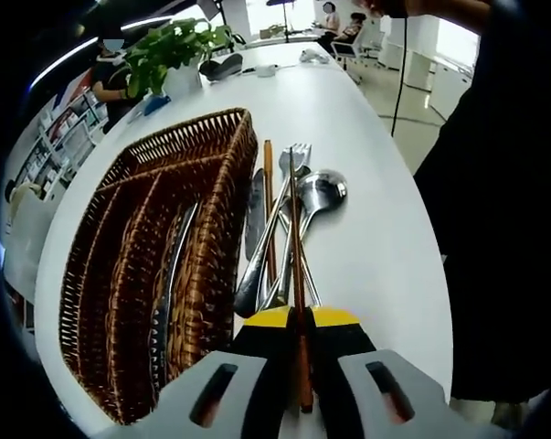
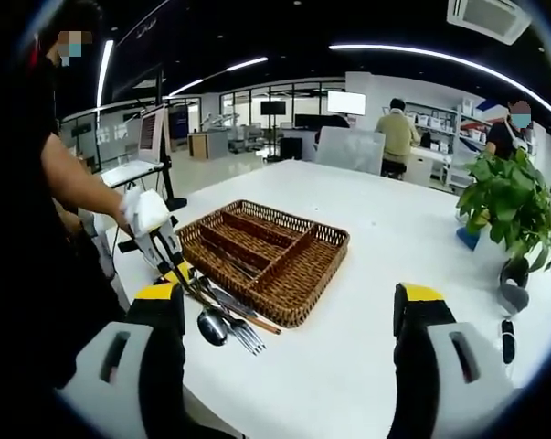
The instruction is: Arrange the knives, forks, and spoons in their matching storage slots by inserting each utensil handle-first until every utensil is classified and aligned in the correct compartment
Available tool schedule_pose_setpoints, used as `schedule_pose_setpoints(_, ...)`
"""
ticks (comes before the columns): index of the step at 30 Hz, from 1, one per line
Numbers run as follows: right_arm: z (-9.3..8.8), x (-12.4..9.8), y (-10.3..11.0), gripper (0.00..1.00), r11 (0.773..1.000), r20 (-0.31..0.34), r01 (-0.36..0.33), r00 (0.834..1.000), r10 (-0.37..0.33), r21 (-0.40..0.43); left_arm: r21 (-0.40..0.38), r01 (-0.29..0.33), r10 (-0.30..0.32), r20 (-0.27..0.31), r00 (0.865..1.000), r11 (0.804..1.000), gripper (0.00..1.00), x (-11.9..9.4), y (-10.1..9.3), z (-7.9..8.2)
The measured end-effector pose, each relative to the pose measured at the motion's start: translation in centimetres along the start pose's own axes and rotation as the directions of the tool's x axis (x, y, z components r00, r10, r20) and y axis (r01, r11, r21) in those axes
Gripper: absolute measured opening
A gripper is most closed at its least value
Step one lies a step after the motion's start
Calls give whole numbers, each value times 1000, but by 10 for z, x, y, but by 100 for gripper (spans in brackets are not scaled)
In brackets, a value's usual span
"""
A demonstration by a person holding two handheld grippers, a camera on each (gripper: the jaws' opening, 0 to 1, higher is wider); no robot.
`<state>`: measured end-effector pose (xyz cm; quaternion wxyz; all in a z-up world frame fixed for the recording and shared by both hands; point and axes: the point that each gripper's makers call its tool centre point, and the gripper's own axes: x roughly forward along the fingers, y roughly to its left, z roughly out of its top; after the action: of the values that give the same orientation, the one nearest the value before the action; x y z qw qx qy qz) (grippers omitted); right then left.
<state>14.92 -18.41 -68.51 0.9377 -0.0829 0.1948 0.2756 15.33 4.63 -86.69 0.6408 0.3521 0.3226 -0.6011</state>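
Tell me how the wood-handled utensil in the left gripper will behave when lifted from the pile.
The wood-handled utensil looks thin and rigid, so it should probably lift without bending. The left gripper grips it near one end, so the long free end may sag or pivot. It lies across the spoon and fork, so those smooth metal pieces could shift.

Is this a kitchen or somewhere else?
Probably an open office, not a kitchen. A person sits at a desk in the back, screens hang on the wall, and the wicker cutlery tray sits on a long white table beside a potted plant.
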Motion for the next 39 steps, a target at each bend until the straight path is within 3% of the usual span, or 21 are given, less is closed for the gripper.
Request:
schedule_pose_setpoints(12, 0, -1, -1, 97, 1000, 2, 9, 1000, -9, 1, -9, -4, 4, -24, 1000, 1000, 5, 4, -1, -3)
schedule_pose_setpoints(23, -1, 0, 3, 97, 1000, -2, 6, 1000, -6, -3, -50, -26, 28, 35, 999, 998, 4, -6, 4, 6)
schedule_pose_setpoints(39, 0, 0, 7, 97, 1000, 1, -1, 1000, 1, -3, -16, 33, -33, 45, 998, 999, 3, -21, -10, 17)
